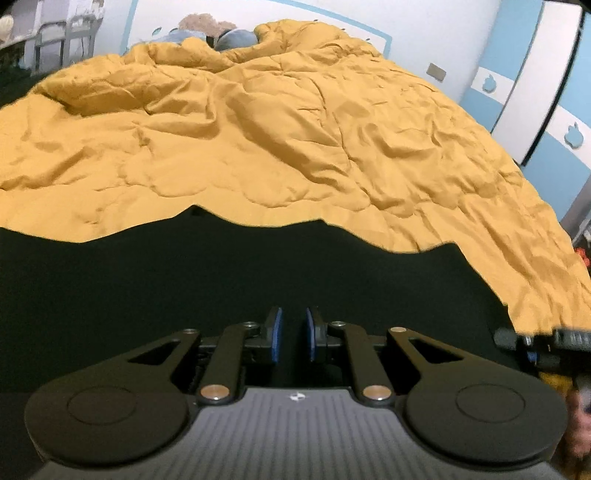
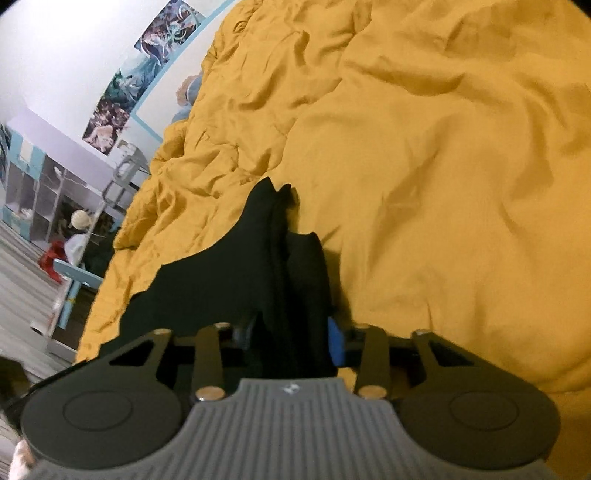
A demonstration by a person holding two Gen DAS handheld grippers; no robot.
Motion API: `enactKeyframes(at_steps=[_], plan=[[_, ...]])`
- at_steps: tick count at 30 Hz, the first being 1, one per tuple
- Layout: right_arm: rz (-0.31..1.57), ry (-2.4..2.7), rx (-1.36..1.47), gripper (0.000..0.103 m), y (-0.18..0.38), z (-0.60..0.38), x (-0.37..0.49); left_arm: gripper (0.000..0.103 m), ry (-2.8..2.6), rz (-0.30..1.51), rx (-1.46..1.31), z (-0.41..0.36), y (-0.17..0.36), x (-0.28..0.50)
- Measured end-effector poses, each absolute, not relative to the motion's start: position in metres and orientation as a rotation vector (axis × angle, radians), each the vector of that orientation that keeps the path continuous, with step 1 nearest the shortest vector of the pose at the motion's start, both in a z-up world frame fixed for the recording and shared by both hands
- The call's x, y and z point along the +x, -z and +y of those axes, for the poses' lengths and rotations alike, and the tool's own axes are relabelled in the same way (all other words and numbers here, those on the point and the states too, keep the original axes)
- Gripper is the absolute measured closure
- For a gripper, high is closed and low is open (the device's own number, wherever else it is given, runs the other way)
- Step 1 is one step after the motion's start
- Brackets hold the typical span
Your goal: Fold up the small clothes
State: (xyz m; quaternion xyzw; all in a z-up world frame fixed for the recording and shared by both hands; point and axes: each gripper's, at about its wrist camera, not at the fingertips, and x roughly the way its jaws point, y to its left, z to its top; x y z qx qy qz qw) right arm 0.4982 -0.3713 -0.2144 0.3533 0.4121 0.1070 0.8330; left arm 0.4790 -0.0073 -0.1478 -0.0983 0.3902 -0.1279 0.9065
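Left gripper [image 1: 294, 334]: blue pads [image 1: 276, 334] drawn near together with a narrow gap; dark cloth lies under and between them, but whether they pinch it cannot be told, black on black. Right gripper [image 2: 291, 332]: jaws clenched on a bunched fold of the black garment [image 2: 258, 266], which rises between the fingers and hides the left pad; only the blue right pad [image 2: 335, 341] shows.

The garment [image 1: 221, 280] lies on the near part of a rumpled mustard quilt [image 1: 295, 140], spread wide and flat in the left wrist view, its far edge wavy against the quilt. In the right wrist view it appears instead as a gathered ridge with two small peaks.

Left wrist view only: the other gripper's tip [image 1: 535, 341] at the right edge, blurred; a plush toy [image 1: 207, 26] beyond the quilt, partly hidden by its folds; blue-and-white wardrobe doors [image 1: 535, 99]. Right wrist view only: posters [image 2: 147, 74] on the wall, a shelf unit [image 2: 44, 192], a light blue chair [image 2: 77, 284], cut off by the quilt edge. The kind of garment is not discernible.
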Motion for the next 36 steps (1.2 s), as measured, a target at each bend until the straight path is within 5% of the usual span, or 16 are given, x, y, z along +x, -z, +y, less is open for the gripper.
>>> enactKeyframes(at_steps=[5,10,25,36], plan=[[0.845,-0.253,0.766,0.095,0.210,-0.373,0.497,0.088,0.192,0.821,-0.197,-0.015,0.162,0.504],[0.805,-0.258,0.757,0.100,0.185,-0.366,0.489,0.088,0.209,0.808,-0.226,-0.009,0.152,0.495],[0.747,-0.324,0.668,0.101,0.069,-0.234,0.476,0.088,0.044,0.727,-0.125,0.114,0.038,0.400],[0.795,-0.338,0.586,0.100,0.046,-0.071,0.489,0.088,-0.057,0.734,-0.192,0.228,0.031,0.344]])
